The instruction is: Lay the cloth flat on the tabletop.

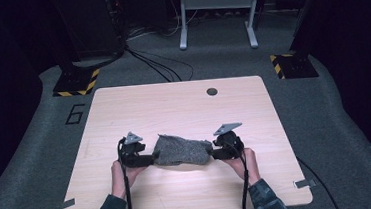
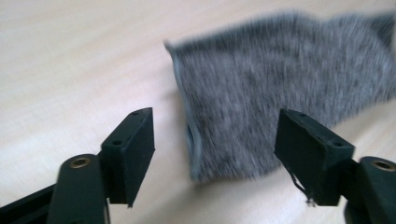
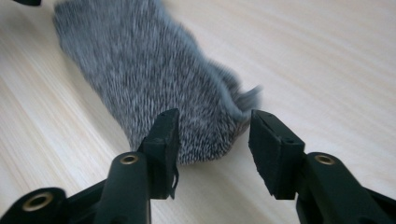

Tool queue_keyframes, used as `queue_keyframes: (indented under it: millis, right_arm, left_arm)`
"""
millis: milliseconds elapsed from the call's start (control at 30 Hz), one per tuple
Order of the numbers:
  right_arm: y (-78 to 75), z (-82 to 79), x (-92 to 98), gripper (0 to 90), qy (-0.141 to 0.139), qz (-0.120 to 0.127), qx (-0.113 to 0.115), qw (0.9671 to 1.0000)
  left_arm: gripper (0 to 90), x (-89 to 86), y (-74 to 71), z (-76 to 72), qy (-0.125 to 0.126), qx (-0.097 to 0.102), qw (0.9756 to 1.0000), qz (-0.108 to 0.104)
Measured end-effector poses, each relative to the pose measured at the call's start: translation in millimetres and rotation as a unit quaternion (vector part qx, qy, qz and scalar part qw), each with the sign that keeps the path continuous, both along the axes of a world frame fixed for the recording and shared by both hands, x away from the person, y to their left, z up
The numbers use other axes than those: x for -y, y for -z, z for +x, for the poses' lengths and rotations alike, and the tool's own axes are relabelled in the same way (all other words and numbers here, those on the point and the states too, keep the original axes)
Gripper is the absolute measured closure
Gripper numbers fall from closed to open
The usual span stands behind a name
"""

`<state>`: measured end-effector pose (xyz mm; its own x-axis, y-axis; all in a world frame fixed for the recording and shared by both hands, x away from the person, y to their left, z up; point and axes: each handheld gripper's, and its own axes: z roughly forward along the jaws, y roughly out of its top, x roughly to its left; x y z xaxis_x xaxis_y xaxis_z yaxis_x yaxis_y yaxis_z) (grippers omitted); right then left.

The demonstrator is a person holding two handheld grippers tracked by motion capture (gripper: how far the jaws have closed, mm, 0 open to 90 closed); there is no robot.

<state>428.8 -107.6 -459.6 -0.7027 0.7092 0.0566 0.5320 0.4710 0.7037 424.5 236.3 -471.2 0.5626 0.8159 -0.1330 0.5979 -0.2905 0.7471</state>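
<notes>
One grey knitted cloth [image 1: 183,152] lies at the lower centre of the single wooden table [image 1: 173,105], between two grippers: the left gripper [image 1: 152,159] and right gripper [image 1: 211,155] both stand open, gripping nothing, the cloth's ends just ahead

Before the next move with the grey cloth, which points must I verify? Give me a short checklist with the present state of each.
1. Left gripper jaws apart, free of the grey cloth: ok.
2. Right gripper jaws apart, not pressing the cloth: ok.
3. Cloth lies fully on the table, away from its edges: ok.
4. Cloth flat and smooth: not ok, it is bunched.
5. Cloth fully at rest: cannot tell, both gripper views are blurred.
</notes>
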Motion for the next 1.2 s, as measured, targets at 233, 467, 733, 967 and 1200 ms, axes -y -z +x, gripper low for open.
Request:
queue_keyframes:
  millis: [233, 467, 733, 967, 1200]
  right_arm:
    - [-13.9, 22.3, 2.5, 51.9, 0.017, 0.017, 0.004, 0.9997]
    - [16.9, 52.7, -5.3, 52.2, 0.036, -0.008, -0.049, 0.9981]
    - [31.3, 58.3, -14.9, 52.0, 0.03, -0.023, -0.063, 0.9973]
    - [28.1, 65.1, -14.0, 55.6, 0.02, 0.009, -0.058, 0.9981]
    - [34.5, 69.2, -18.4, 56.3, 0.02, 0.028, -0.058, 0.9977]
  left_arm:
    - [23.4, 23.0, -0.2, 37.3, 0.011, -0.01, 0.9997, 0.021]
    - [31.4, 38.3, 21.7, 48.9, 0.025, -0.04, 0.9972, 0.059]
    - [60.2, 45.1, 34.3, 44.9, 0.036, -0.044, 0.9958, 0.071]
    - [73.5, 46.1, 37.7, 42.2, 0.041, -0.031, 0.9959, 0.074]
    - [79.1, 49.3, 38.2, 40.4, 0.039, -0.023, 0.9956, 0.082]
